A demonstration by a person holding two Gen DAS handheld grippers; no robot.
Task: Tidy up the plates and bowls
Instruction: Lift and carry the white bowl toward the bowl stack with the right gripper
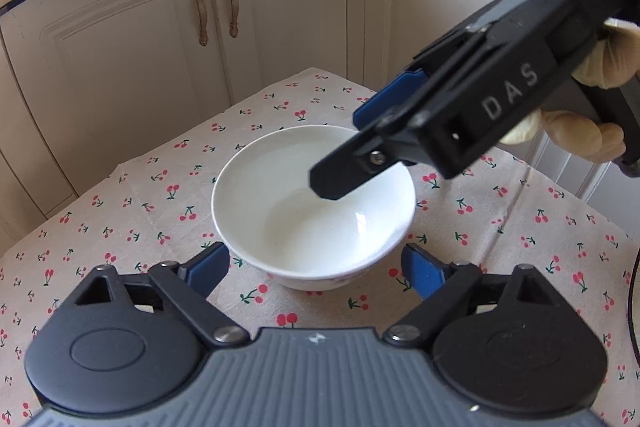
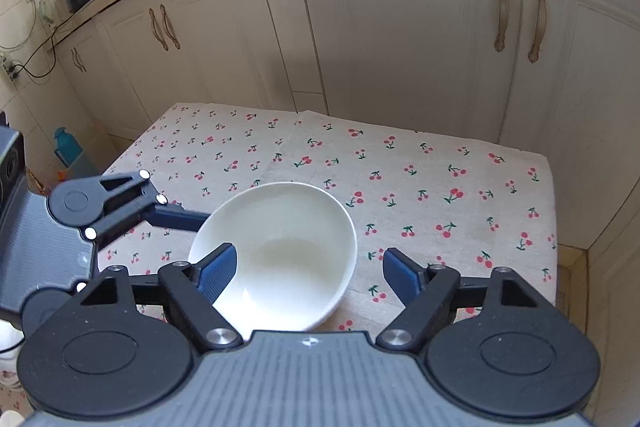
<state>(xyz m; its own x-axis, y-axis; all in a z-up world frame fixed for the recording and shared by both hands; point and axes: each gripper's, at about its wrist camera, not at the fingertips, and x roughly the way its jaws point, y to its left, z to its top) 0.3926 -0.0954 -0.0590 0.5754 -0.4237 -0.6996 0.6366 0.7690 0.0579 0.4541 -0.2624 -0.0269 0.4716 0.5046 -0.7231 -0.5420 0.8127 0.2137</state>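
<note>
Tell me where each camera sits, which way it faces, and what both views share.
Left wrist: on the left claw, angled down at the bowl; shows its blue fingers, the right claw and a gloved hand.
Right wrist: on the right claw, angled down; one finger is over the bowl's inside.
Shared: bowl, cherry cloth, cabinets.

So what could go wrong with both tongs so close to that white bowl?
The right tongs have one finger inside the white bowl and one outside, so pinching its rim might tip it. The left tongs straddle it too, so the two could bump. The bowl could also slide on the cherry tablecloth.
</note>
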